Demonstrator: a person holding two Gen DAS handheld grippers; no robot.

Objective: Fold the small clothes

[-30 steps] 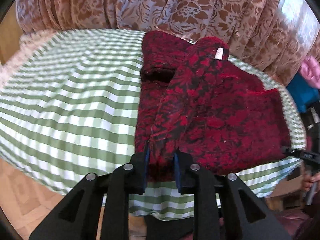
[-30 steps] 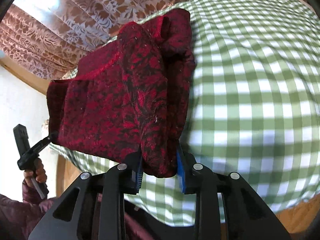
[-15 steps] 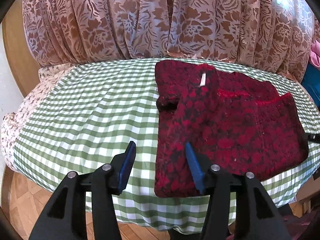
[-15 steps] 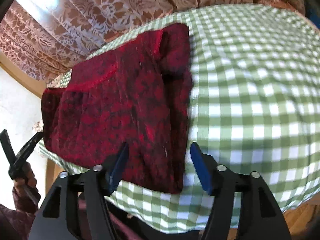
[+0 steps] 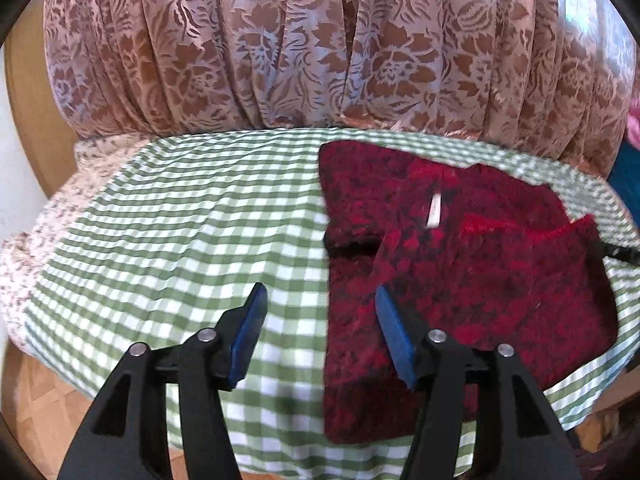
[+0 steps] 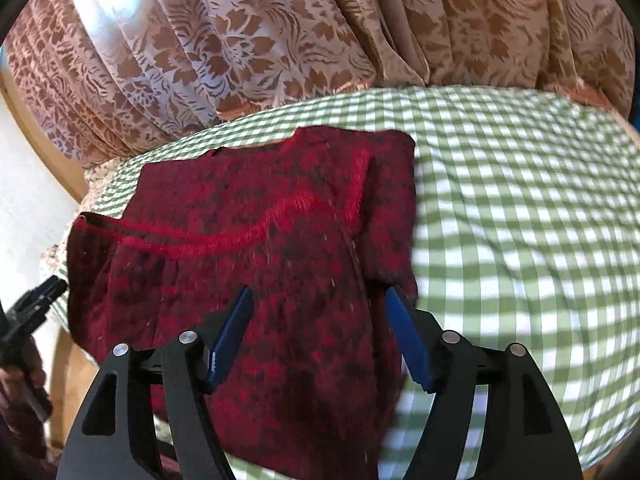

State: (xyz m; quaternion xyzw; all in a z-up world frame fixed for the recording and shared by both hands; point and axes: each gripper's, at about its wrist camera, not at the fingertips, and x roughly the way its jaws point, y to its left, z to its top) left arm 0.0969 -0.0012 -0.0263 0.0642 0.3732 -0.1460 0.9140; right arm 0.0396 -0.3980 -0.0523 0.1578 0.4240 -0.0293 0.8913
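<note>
The red garment (image 5: 460,280) is left lying folded on the checked tabletop (image 5: 180,240); both the left tongs (image 5: 320,320) and right tongs (image 6: 320,328), just opened, are held apart, gripping nothing, so the fold can settle.

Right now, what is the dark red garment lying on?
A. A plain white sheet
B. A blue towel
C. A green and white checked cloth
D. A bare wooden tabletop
C: the red garment lies flat on a green and white checked cloth that shows all around it in both wrist views, with a patterned curtain hanging behind.
</note>
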